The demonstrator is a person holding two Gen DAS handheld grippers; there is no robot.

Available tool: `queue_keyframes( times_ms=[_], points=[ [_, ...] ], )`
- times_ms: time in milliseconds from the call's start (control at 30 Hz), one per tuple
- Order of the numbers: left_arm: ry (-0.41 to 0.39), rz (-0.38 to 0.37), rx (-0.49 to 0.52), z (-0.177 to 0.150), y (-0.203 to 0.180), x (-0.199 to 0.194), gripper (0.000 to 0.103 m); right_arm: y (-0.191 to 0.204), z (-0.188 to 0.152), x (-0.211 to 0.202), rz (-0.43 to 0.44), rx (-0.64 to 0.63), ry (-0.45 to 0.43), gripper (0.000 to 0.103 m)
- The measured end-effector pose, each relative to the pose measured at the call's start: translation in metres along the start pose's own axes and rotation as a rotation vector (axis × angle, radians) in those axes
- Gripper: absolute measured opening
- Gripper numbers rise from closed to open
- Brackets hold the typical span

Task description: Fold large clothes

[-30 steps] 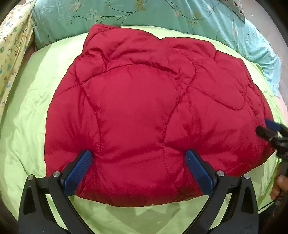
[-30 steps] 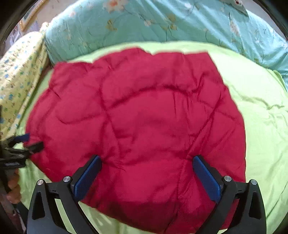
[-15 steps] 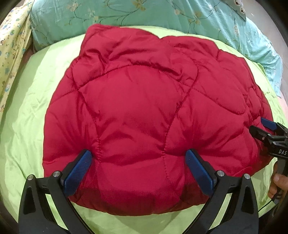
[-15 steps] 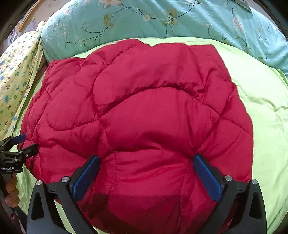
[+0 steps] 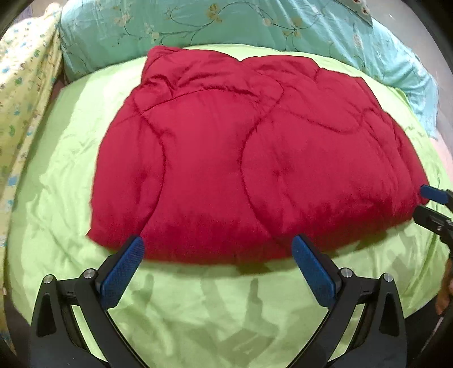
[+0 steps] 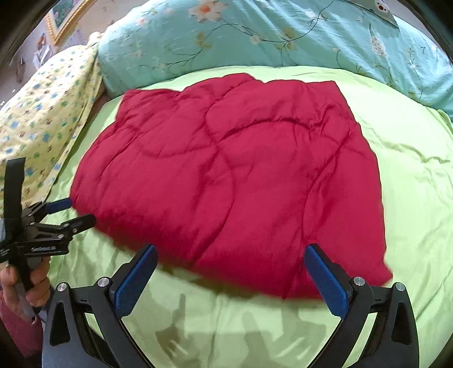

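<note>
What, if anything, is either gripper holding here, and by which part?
Nothing is held. The left gripper and right gripper both stand open just short of the red quilted jacket, which lies folded on the green sheet.

The folded red quilted puffer jacket (image 5: 254, 158) lies on the light green bedsheet (image 5: 198, 305); behind the jacket, the turquoise floral duvet (image 5: 254, 25).

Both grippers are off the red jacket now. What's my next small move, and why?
Probably none on the red jacket: it lies as a compact folded bundle on the green sheet, and the left gripper and right gripper hover open, empty. Ease both away.
</note>
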State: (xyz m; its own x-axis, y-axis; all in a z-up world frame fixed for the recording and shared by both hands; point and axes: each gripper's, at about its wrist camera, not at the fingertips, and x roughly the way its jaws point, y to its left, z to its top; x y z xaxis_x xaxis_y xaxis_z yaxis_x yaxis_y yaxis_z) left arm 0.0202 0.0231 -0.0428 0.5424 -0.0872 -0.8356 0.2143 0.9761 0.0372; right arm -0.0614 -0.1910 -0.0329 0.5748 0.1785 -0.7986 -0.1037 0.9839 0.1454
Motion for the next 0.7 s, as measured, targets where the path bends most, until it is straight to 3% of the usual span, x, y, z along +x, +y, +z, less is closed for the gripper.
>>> queue_keyframes(
  times_ms=[333,533,700],
  points=[
    [-0.014,0.012,0.017,-0.026,-0.004,-0.031,0.103,0.022,-0.041,-0.016,-0.007,-0.083,0.061,0.103],
    [-0.087,-0.010,-0.107,-0.005,0.002,-0.071,0.103,0.028,-0.018,-0.055,-0.047,0.001,-0.037,0.103],
    [-0.110,-0.012,-0.084,0.007,-0.010,-0.084,0.103,0.039,0.003,-0.072,-0.038,0.002,-0.100,0.103]
  ],
)
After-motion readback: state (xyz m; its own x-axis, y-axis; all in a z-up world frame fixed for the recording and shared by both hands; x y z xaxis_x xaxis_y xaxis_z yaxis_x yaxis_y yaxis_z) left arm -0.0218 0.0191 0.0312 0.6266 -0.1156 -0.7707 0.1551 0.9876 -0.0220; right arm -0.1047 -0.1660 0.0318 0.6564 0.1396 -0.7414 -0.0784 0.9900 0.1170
